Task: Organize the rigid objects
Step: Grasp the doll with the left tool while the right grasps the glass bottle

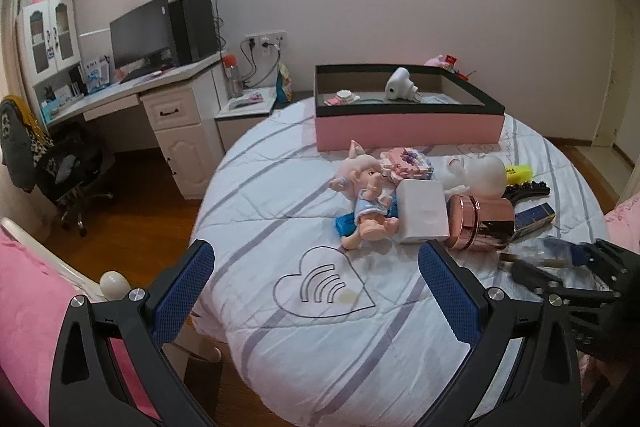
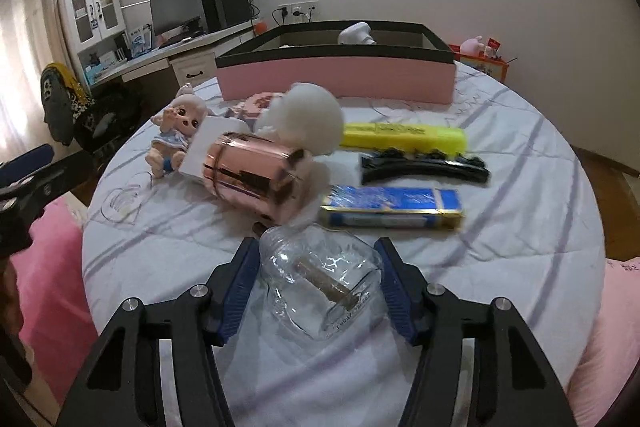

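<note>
Right gripper closing around a clear glass bottle on a quilted bed.
Its blue-padded jaws flank the bottle lying on its side, a brown roll inside; whether the pads press I cannot tell. Just beyond lie a rose-gold jar and a blue box. The left gripper hangs with jaws wide apart, holding nothing.

Print on clear bottle and blue box: illegible.
</note>
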A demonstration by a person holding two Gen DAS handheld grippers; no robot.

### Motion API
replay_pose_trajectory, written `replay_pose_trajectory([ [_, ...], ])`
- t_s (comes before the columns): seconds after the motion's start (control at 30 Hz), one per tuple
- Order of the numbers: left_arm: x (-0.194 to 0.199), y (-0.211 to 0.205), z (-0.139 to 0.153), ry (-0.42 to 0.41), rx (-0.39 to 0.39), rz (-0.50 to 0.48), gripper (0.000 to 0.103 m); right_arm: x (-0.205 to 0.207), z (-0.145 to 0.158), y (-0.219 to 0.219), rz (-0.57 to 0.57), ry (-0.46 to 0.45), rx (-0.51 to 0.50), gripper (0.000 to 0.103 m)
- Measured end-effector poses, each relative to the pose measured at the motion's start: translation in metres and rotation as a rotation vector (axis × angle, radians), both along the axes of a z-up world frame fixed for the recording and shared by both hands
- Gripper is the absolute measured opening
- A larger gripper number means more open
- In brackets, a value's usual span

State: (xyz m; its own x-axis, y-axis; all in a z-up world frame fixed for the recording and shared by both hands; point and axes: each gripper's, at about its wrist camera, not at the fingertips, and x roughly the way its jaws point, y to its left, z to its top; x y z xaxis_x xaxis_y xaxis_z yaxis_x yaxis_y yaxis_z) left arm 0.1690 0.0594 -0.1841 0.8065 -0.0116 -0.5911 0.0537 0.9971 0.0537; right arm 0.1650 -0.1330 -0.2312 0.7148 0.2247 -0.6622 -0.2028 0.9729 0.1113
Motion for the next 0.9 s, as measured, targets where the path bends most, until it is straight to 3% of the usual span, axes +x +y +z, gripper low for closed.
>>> replay_pose_trajectory([
  [0.27, 0.045, -0.006, -0.014, 0.038, 0.002, 0.02, 0.103, -0.003, -0.001, -0.043, -0.1, -0.03, -0.023, 0.06],
  [0.47, 0.083, -0.006, -0.025, 0.082, -0.083, 0.007, 0.101, 0.007, -0.002, -0.048, -0.115, -0.046, -0.037, 0.06],
  [0.57, 0.097, -0.008, -0.032, 0.112, -0.103, -0.016, 0.088, 0.01, -0.003, -0.05, -0.112, -0.054, -0.037, 0.06],
  [0.7, 0.104, -0.01, -0.036, 0.152, -0.213, -0.099, 0.049, 0.013, -0.004, -0.053, -0.11, -0.059, -0.029, 0.06],
  [0.9, 0.097, -0.019, -0.033, 0.114, -0.142, -0.105, 0.047, 0.015, -0.003, -0.054, -0.105, -0.063, -0.027, 0.06],
])
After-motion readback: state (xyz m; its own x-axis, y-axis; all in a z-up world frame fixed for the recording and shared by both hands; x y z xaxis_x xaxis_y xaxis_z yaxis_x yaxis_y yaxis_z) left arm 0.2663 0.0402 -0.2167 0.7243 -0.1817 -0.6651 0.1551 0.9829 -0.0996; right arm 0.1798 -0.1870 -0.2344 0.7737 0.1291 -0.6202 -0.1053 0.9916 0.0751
